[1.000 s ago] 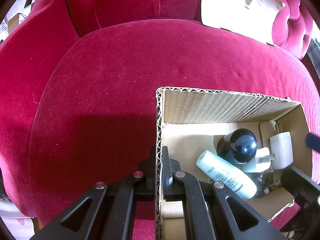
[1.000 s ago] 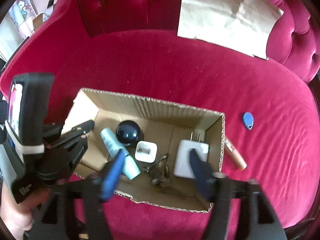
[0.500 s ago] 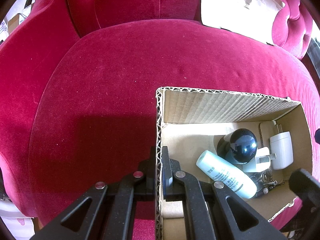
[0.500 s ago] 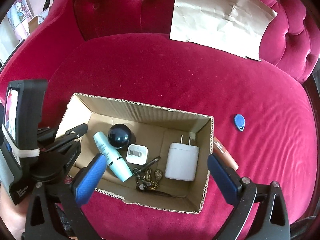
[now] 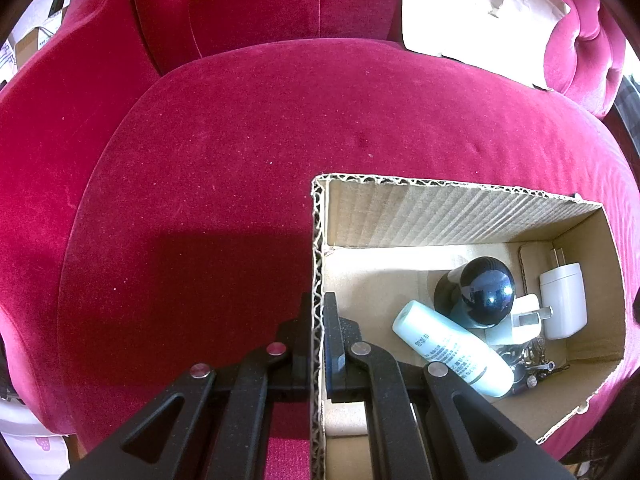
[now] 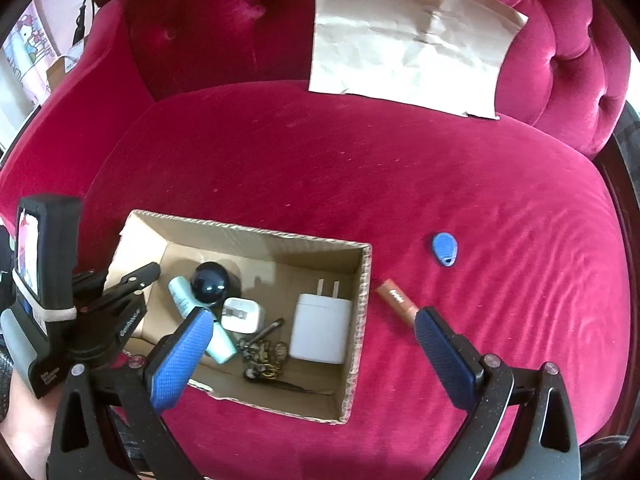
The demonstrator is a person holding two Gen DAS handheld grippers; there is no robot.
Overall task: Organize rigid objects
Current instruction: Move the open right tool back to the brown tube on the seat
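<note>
A cardboard box (image 6: 360, 304) sits on a red velvet sofa seat. It holds a pale blue bottle (image 5: 452, 350), a dark ball (image 5: 486, 290), a big white charger (image 6: 322, 334), a small white plug (image 6: 242, 314) and keys (image 6: 262, 354). My left gripper (image 5: 318, 344) is shut on the box's left wall (image 5: 317, 260). My right gripper (image 6: 312, 340) is open and empty above the box's right part. A brown tube (image 6: 398, 302) lies just right of the box, near my right fingertip (image 6: 434, 334). A blue key fob (image 6: 444, 250) lies farther right.
A crumpled brown paper bag (image 6: 408, 36) leans on the tufted backrest (image 6: 208, 20). The sofa arm (image 6: 584, 64) rises at the right. The seat's front edge runs just below the box.
My right gripper has opened wide, letting go of the big white charger, which now lies in the box, and has drawn back and to the right. The left gripper has not moved.
</note>
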